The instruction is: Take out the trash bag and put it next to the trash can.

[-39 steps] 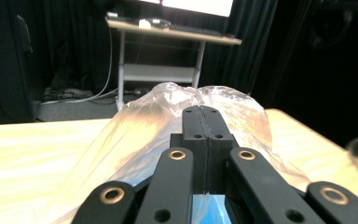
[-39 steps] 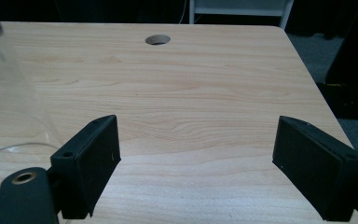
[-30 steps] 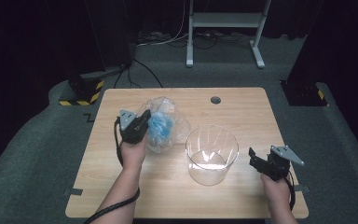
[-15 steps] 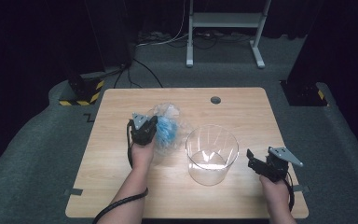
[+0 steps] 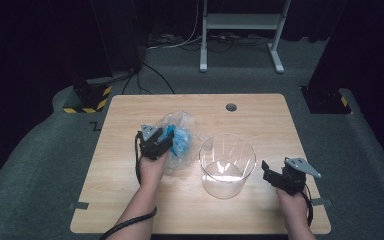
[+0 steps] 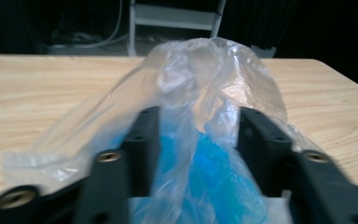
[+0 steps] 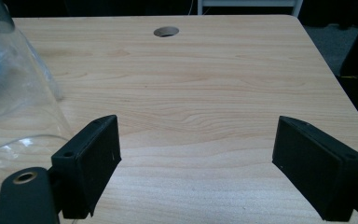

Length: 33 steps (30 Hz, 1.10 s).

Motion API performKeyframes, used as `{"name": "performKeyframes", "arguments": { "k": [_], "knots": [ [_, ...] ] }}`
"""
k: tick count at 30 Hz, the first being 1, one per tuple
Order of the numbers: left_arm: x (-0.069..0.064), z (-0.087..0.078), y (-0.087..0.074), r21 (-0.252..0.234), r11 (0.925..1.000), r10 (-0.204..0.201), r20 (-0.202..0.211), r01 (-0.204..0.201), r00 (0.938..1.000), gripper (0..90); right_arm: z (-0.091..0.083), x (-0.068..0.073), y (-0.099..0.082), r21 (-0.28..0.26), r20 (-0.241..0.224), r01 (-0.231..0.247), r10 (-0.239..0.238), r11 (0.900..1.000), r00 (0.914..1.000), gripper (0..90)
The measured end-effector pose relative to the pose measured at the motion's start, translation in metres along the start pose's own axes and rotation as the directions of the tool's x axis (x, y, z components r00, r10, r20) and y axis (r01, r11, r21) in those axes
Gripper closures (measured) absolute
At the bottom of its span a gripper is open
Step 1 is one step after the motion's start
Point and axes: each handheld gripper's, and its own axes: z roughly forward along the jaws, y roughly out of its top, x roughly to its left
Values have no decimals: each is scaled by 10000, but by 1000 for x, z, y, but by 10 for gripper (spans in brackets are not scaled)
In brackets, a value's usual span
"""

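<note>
The left gripper (image 5: 165, 142), jaws just parted astride the plastic bag (image 5: 180, 140), sits left of the clear container (image 5: 227, 165).

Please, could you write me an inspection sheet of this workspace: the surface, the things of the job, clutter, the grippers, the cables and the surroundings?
Surface: wooden table, bare light wood, with a round hole near its far edge.
Job's things: clear plastic bag with blue contents lies left of centre; empty clear container stands upright beside it.
Clutter: nothing seen.
Grippers: left gripper has its jaws apart, just been opening, with the bag between them; right gripper is open over bare wood, right of the container.
Cables: a black cable trails along the left forearm; more lie on the floor behind.
Surroundings: grey carpet, white stand, dark backdrop.
</note>
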Motion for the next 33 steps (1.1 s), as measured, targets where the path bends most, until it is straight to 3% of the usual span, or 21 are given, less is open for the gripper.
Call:
{"name": "performKeyframes", "arguments": {
  "k": [3, 9, 17, 22, 25, 27, 31, 32, 33],
  "knots": [
    [-4, -10, 4, -109, 9988, 469, -74, -470, 9989, 324, 4, -3, -4, 172, 29, 46, -46, 9998, 10000, 147],
    [-10, -23, 7, 185, 9948, 1005, 1, -1005, 9949, 207, 9, -4, -8, 454, 76, 169, -172, 9988, 9998, 147],
    [-6, -46, -3, 1226, 9868, 974, 737, -1059, 9925, 170, 15, -1, -11, 748, -6, 561, -562, 9956, 9984, 147],
    [-3, -61, -16, 1874, 9641, 1720, 998, -1883, 9800, 162, 17, 2, -15, 981, -133, 592, -581, 9934, 9982, 147],
    [4, -70, -24, 2241, 9583, 1628, 829, -1775, 9832, 149, 19, 5, -17, 1137, -189, 687, -670, 9911, 9976, 147],
    [11, -76, -32, 2517, 9580, 1206, 820, -1376, 9893, 149, 19, 5, -17, 1135, -200, 707, -688, 9910, 9974, 147],
    [25, -77, -57, 3184, 9355, 1437, 535, -1533, 9882, 145, 22, 7, -21, 1503, -299, 883, -848, 9847, 9960, 147],
    [25, -77, -57, 3184, 9355, 1437, 535, -1533, 9882, 145, 22, 7, -21, 1503, -299, 883, -848, 9847, 9960, 147],
    [28, -76, -66, 3346, 9250, 1752, 452, -1802, 9835, 145, 23, 7, -22, 1616, -280, 916, -882, 9826, 9957, 147]
  ]
}}
